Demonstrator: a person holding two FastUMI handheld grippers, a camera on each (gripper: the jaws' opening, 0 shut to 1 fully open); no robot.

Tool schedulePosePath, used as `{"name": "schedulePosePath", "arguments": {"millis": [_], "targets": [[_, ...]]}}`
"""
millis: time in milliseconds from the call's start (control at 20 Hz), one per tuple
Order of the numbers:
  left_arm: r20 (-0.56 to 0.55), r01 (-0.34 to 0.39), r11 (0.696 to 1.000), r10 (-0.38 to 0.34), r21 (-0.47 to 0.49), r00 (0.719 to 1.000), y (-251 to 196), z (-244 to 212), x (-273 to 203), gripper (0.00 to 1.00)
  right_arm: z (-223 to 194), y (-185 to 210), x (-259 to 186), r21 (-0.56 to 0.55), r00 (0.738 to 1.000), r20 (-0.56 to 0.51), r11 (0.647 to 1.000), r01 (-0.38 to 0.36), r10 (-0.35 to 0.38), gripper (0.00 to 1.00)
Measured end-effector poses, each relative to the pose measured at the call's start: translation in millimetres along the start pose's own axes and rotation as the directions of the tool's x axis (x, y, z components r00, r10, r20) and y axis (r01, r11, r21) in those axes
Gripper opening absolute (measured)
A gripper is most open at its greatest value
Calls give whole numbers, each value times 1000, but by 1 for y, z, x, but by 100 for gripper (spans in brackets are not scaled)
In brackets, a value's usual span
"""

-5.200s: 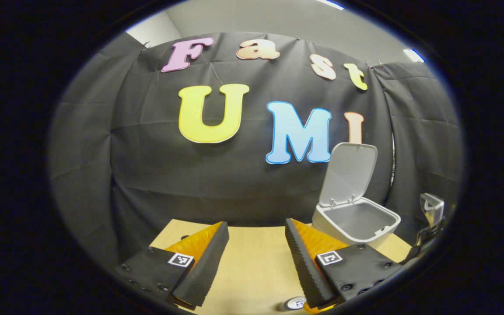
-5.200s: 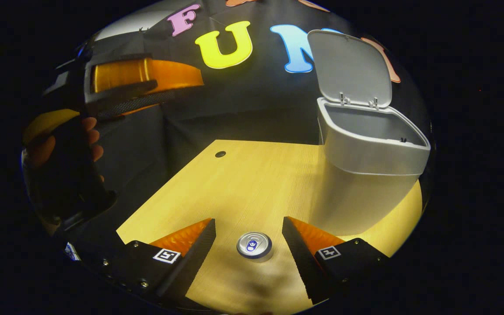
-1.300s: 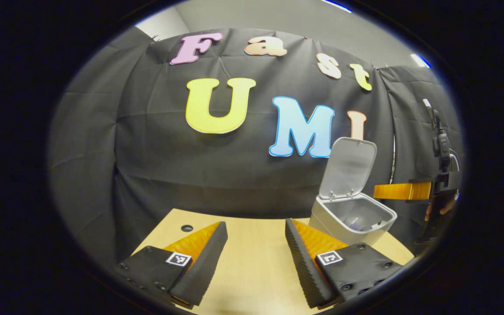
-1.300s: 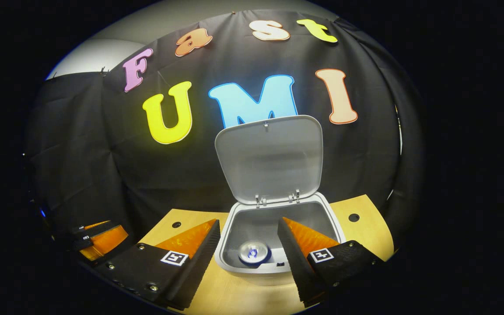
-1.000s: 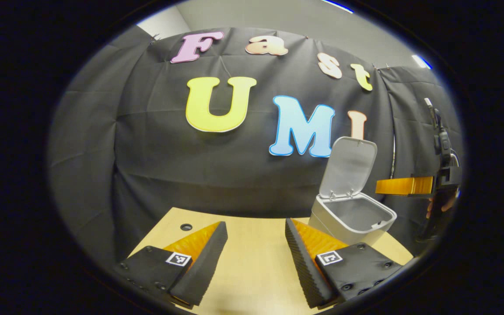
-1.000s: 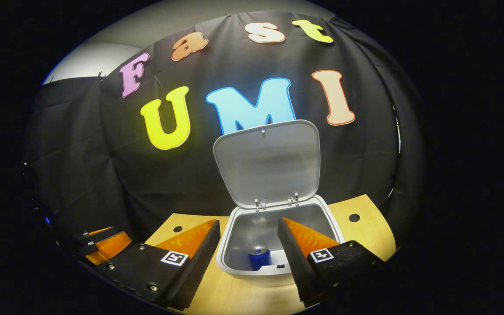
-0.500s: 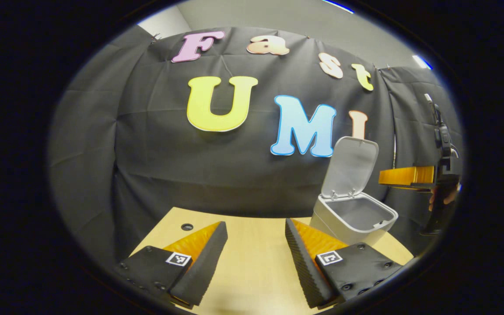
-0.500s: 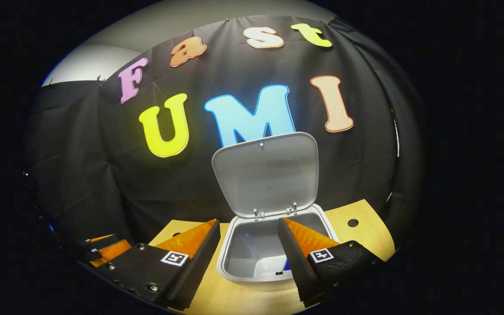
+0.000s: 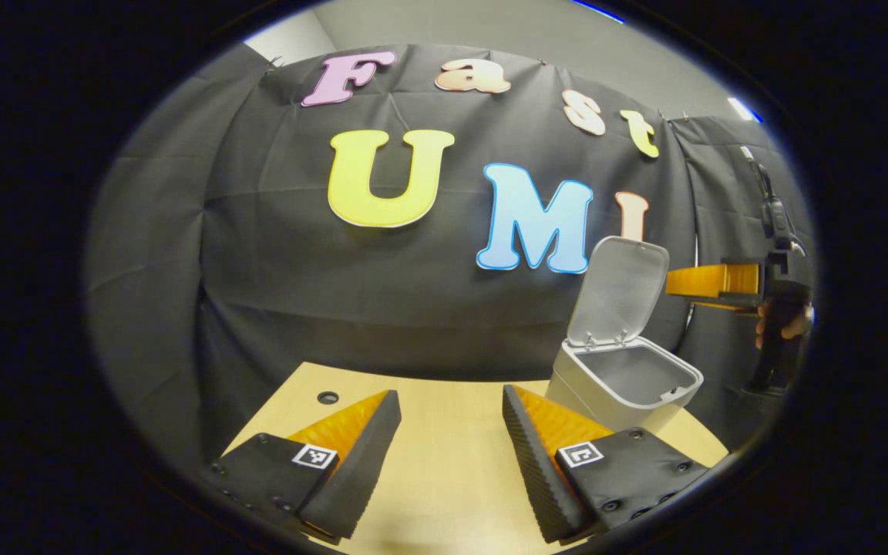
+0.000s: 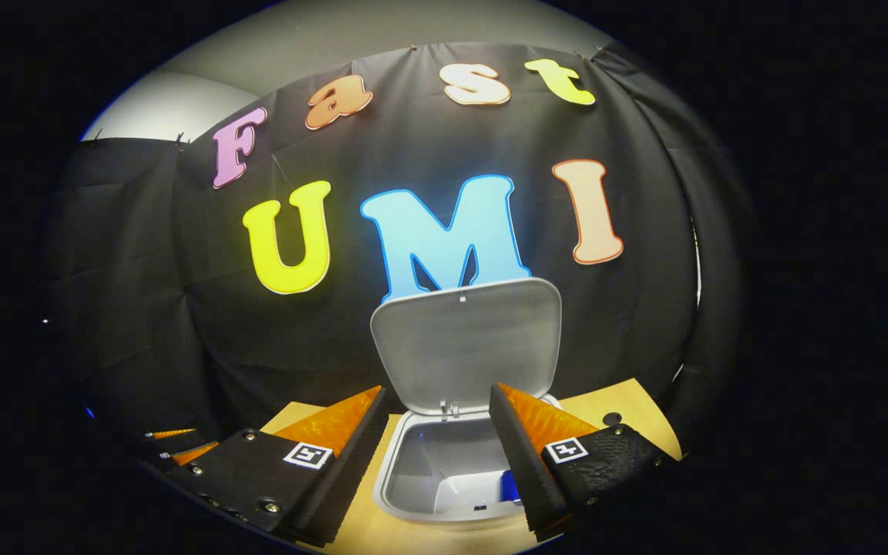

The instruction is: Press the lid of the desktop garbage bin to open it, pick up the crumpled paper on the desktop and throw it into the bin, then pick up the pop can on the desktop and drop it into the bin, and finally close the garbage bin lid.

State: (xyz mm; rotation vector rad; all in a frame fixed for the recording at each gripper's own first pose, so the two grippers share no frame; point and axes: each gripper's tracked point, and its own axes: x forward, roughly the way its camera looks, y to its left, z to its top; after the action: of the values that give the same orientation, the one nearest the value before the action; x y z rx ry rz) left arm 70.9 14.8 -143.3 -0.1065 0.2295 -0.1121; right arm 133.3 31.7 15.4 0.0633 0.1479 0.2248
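Black cloth is hanging behind a pale wooden desktop [image 9: 444, 462]. At its far right the garbage bin [image 9: 621, 381] is standing with its lid [image 10: 465, 339] tipped up and open. Inside, a blue piece of the pop can [image 10: 509, 486] is showing beside something pale. Above the bin's mouth the right gripper [image 10: 436, 455] is hovering, jaws spread wide and empty. Over bare desktop the left gripper [image 9: 452, 455] is hanging, likewise wide and empty.
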Motion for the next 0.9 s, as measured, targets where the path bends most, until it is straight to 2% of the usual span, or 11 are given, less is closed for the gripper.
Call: {"name": "schedulePosePath", "arguments": {"millis": [150, 250, 450, 600, 650, 800, 900], "targets": [[-7, -8, 1000, 8, -2, 1000, 3, -2, 5, 92, 18, 2, 11, -15, 999, 45, 1000, 11, -10, 85], [-13, -14, 1000, 14, -5, 1000, 5, -4, 10, 86, 31, 1, 18, -15, 996, 83, 1000, 25, -24, 86], [-15, -24, 1000, 24, -10, 1000, 11, -6, 18, 89, 51, -5, 28, -5, 986, 154, 998, 62, -60, 85], [-28, -32, 999, 32, -15, 999, 15, -10, 25, 89, 72, -12, 35, -14, 967, 237, 995, 97, -91, 85], [-33, -36, 999, 36, -17, 999, 17, -12, 27, 92, 77, -14, 38, -11, 960, 260, 994, 106, -100, 85], [-44, -49, 998, 48, -26, 998, 23, -16, 31, 86, 79, -17, 51, 11, 959, 260, 994, 111, -110, 85], [-51, -57, 998, 55, -33, 997, 26, -19, 32, 86, 83, -21, 58, 20, 957, 262, 992, 121, -122, 85]]}}
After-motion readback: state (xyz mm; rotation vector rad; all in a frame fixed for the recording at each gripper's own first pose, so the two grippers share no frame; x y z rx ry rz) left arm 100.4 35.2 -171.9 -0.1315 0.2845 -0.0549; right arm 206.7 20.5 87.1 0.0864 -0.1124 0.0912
